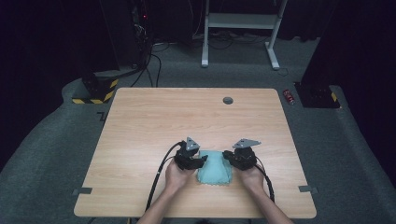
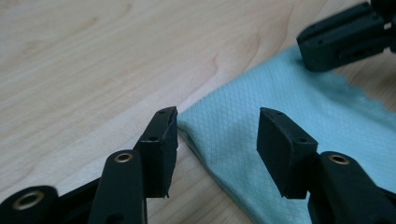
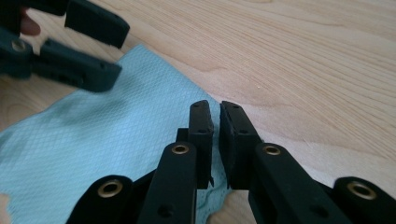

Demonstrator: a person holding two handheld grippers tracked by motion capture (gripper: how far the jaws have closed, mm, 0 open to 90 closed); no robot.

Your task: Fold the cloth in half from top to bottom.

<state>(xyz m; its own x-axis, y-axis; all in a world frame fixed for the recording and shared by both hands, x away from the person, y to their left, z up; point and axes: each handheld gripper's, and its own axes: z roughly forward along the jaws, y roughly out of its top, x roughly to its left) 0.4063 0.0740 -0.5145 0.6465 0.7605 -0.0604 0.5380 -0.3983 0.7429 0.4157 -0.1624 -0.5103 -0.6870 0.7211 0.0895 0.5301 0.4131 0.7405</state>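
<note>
So in the high view, going left to right: the left gripper sits at the left edge of the teal cloth, low and just right of centre in the frame on the wooden table, and the right gripper sits at the cloth's right edge. The cloth lies squarely between the two tools, touching or nearly touching both, so neither hand is really nearer.

In the left gripper view its jaws stand clearly apart, released, with a corner and folded edge of the cloth lying in the gap just ahead of the pads. Nothing is pinched there. The cloth runs off toward the right and lower right of that frame, and the other gripper pokes in at the upper right.

In the right gripper view the right gripper has its jaws almost together, only a thin slit between them. The cloth spreads to the left of that frame, and its edge runs right under the jaw tips.

My read is the next move turns on that left corner: it's dead ahead between open pads.

Hard to tell: whether the right pads actually bite any fabric, since the jaws hide the contact spot. The high view is too small to settle it.
</note>
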